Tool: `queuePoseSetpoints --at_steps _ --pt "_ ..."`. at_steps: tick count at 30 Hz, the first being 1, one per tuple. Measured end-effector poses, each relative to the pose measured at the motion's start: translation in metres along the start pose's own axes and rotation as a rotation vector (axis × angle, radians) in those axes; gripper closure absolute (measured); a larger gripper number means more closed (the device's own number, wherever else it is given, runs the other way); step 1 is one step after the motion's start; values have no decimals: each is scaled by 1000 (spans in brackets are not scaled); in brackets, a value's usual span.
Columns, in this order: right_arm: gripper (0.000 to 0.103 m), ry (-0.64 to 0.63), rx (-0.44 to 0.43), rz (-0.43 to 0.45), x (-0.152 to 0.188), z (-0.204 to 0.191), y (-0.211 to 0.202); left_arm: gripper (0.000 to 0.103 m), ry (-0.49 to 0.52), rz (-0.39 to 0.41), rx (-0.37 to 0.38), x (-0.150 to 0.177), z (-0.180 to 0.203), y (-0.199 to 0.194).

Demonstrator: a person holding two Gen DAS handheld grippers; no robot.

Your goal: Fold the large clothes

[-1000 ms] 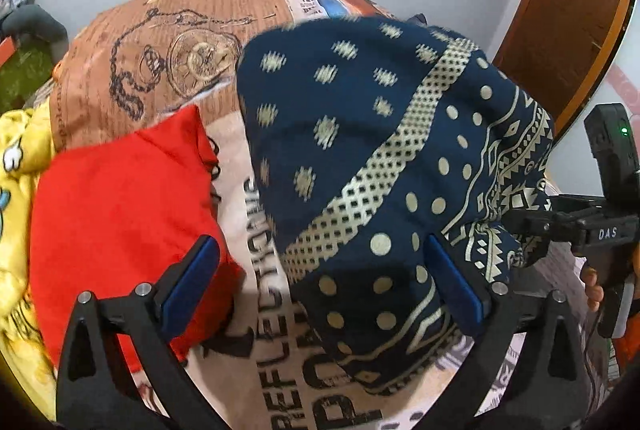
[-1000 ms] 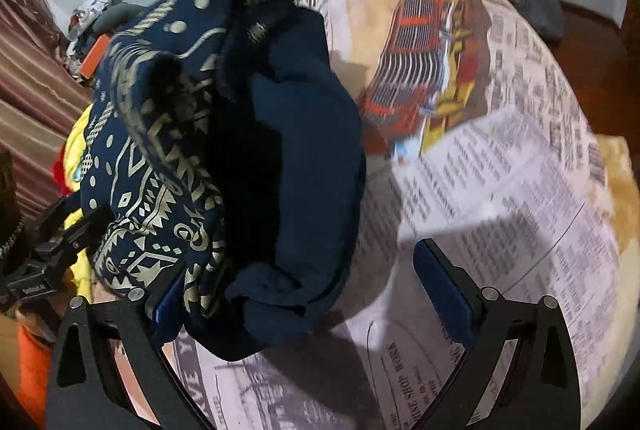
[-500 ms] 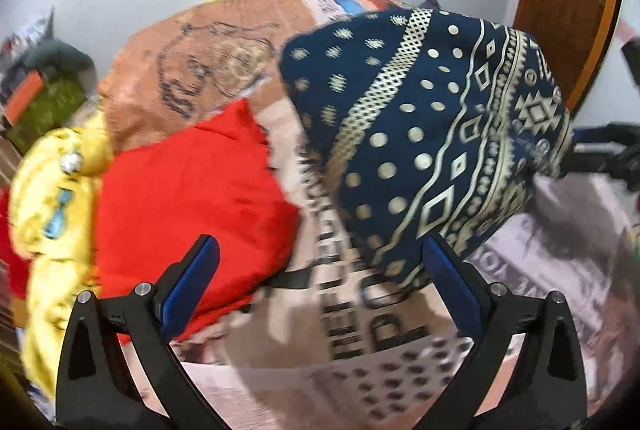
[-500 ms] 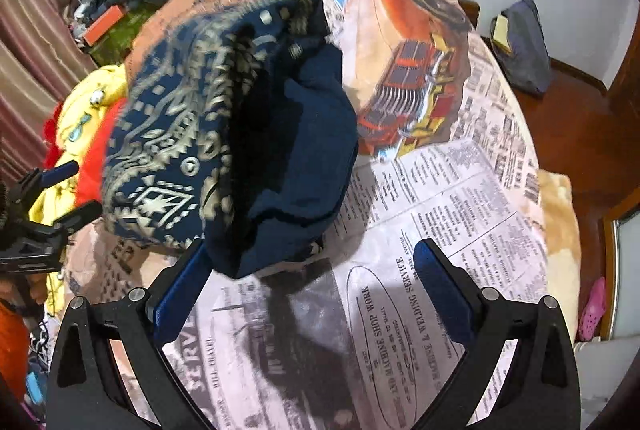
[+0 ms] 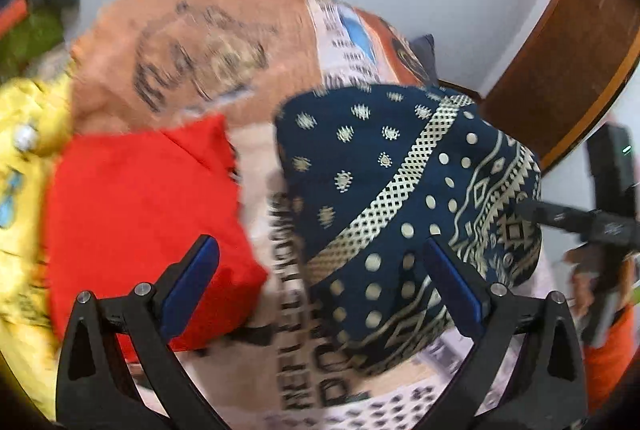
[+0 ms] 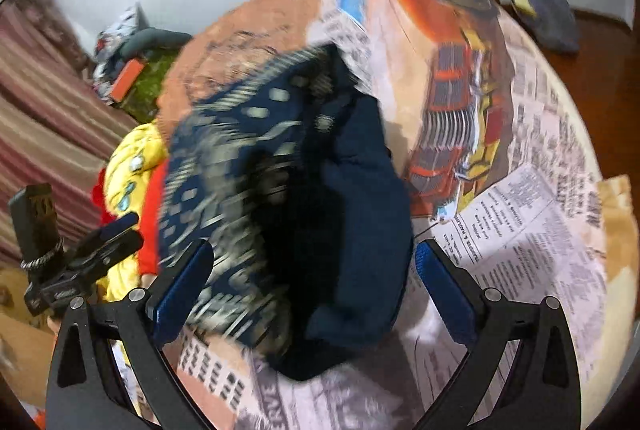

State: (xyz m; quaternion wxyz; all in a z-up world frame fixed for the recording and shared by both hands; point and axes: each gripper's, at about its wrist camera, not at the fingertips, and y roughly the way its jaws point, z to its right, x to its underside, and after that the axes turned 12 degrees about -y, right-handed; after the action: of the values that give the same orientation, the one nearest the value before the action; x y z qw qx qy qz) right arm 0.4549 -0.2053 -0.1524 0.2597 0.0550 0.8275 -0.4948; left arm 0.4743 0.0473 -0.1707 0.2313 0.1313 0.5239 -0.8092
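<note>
Lying bunched between both grippers' wide-apart jaws, the navy patterned garment [image 5: 404, 205].

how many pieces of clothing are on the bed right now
3 show: a navy patterned garment bunched mid-bed, a red garment lying to its left, and a yellow printed garment at the far left edge. Blur and the navy heap may hide others.
</note>
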Motion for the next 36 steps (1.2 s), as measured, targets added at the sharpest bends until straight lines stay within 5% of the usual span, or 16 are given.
queuePoseSetpoints --at_steps 6,12,17,22,26,36 --pt "0 119 -120 -92 3 34 46 0 -210 -176 206 -10 -24 56" --pt "0 70 -152 -68 -4 30 53 0 -313 -229 332 -16 -33 82" --pt "27 102 -251 -66 -1 26 52 8 -332 -223 373 -18 -30 82" --pt "63 102 -248 -52 3 14 39 33 -246 -166 323 -16 -15 56" --pt "69 79 -232 -32 0 -10 26 46 -194 -102 309 -18 -8 18" --pt "69 -66 -250 111 -45 -110 -11 47 -151 89 326 -52 -40 -117"
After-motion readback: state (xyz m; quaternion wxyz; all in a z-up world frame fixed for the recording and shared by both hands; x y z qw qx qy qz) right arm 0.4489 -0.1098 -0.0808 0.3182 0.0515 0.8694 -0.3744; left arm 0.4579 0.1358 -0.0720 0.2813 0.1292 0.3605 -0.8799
